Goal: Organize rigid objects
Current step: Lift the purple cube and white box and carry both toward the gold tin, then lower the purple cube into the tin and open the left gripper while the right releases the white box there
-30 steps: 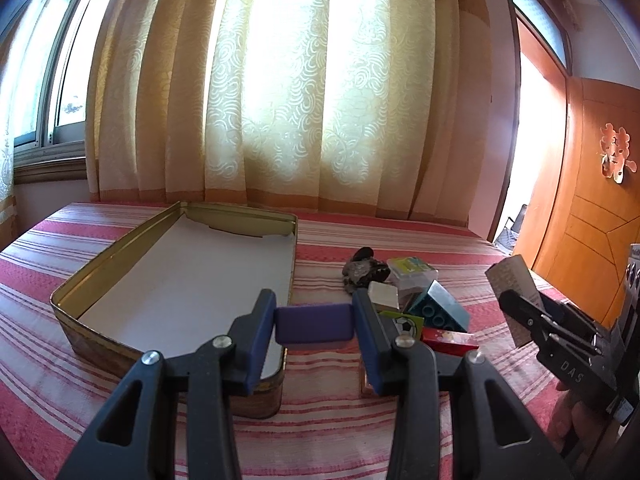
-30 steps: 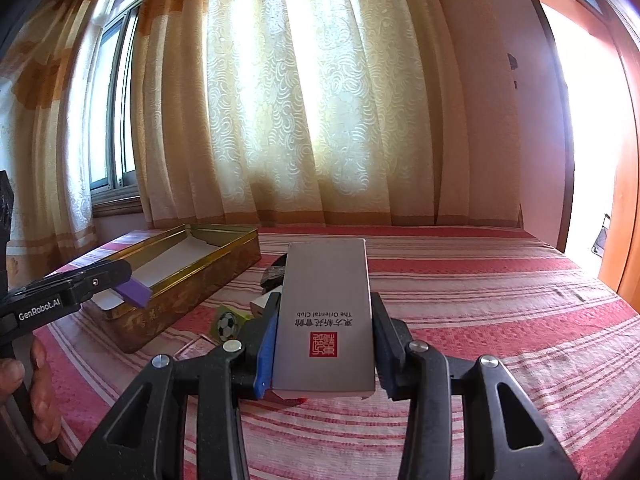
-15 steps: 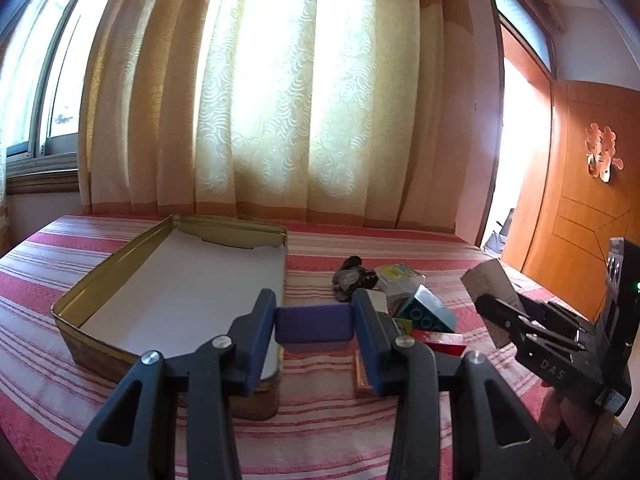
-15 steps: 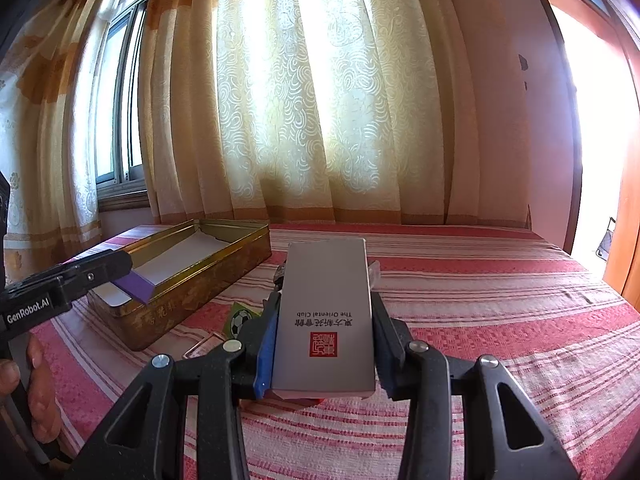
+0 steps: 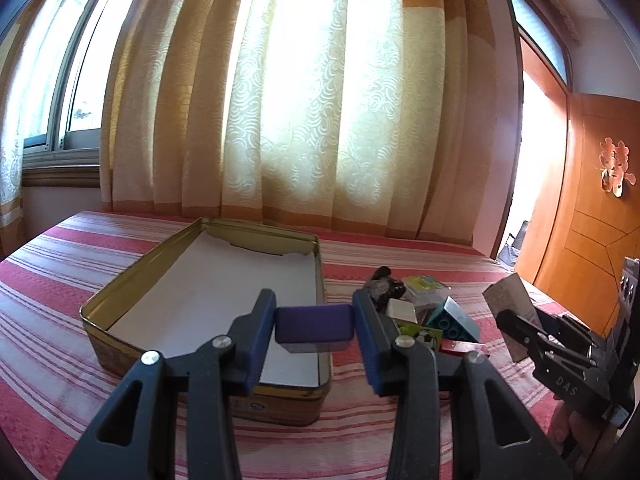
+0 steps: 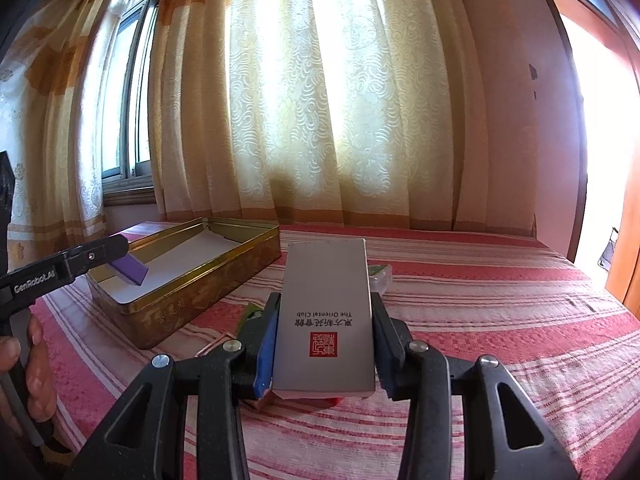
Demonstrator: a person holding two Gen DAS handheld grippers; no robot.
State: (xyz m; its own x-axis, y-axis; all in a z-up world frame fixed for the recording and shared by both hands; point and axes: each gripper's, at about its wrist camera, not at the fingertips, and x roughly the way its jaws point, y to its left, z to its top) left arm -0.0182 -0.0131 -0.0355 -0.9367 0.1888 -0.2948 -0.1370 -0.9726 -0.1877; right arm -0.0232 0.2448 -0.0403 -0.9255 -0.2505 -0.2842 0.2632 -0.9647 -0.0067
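Note:
My left gripper (image 5: pixel 315 322) is shut on a purple block (image 5: pixel 315 325) and holds it above the near right corner of an open gold tin (image 5: pixel 132 280) lined with white paper. The block (image 6: pixel 130 268) and the tin (image 6: pixel 208 288) also show in the right wrist view. My right gripper (image 6: pixel 324 334) is shut on a grey box (image 6: pixel 326 312) with a red seal, held above the striped cloth to the right of the tin. The box (image 5: pixel 508 308) shows at the right of the left wrist view.
A pile of small things lies right of the tin: a dark lump (image 5: pixel 384 286), a clear case (image 5: pixel 426 286), a white cube (image 5: pixel 402 311), a teal block (image 5: pixel 452 322), a football card (image 5: pixel 422 336) and a red item (image 5: pixel 460 347). A wooden door (image 5: pixel 600 240) stands at right.
My left gripper with the purple block has moved forward and up over the tin's near right corner. My right gripper with the grey box has risen a little.

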